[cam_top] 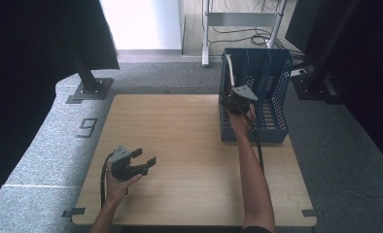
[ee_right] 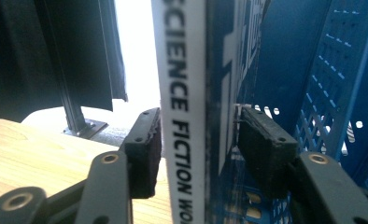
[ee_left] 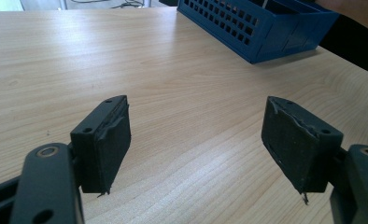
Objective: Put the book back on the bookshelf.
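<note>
White-spined book [ee_right: 184, 112], between right tongs [ee_right: 198, 140]

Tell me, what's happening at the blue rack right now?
Right gripper open around the book, book upright in blue rack. Left gripper open, empty, over table. Nothing in the way.

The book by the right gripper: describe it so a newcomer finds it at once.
Start at the blue rack on the table's far right. The book stands upright at the rack's left end, between the right gripper's jaws. Its white spine, printed SCIENCE FICTION in black, stands out against the blue mesh walls.
</note>
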The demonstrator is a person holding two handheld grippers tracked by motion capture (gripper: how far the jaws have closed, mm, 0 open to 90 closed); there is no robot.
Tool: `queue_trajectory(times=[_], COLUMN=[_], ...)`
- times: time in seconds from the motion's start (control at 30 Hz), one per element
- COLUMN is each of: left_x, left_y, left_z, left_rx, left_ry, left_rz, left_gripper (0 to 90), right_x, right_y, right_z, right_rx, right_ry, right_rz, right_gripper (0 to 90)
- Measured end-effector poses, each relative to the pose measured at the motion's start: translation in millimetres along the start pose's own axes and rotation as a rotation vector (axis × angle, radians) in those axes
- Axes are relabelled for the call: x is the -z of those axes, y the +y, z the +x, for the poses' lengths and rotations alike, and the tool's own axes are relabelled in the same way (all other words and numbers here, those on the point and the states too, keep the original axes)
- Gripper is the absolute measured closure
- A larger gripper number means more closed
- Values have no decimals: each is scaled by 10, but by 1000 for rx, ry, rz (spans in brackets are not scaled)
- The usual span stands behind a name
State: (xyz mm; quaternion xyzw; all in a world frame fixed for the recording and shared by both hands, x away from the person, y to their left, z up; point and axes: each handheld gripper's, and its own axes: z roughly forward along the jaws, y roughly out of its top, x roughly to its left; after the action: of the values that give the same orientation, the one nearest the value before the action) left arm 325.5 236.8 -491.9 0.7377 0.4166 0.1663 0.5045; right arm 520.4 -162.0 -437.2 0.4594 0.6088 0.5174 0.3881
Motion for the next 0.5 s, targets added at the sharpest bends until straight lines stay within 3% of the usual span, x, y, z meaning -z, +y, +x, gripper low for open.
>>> queue_trajectory(times=[0.1,0.2,0.37,0.5], left_x=[-1,0,-6,-9], left_y=[0,1,0,0], left_z=[-3,-5,-13,-12], left_rx=[-1,-5,-5,-5], left_ry=[-1,-2,-4,-3], left_rz=[2,2,3,5], left_gripper=[240,240,240,240], right_x=[26,63,109,111], right_y=[16,19,25,47], right_z=[-5,3,13,39], right_rx=[-4,14,62,137], right_ry=[1,-1,-28,-42], right_rz=[0,-13,-24,-17], right_gripper=[470,517,681,729])
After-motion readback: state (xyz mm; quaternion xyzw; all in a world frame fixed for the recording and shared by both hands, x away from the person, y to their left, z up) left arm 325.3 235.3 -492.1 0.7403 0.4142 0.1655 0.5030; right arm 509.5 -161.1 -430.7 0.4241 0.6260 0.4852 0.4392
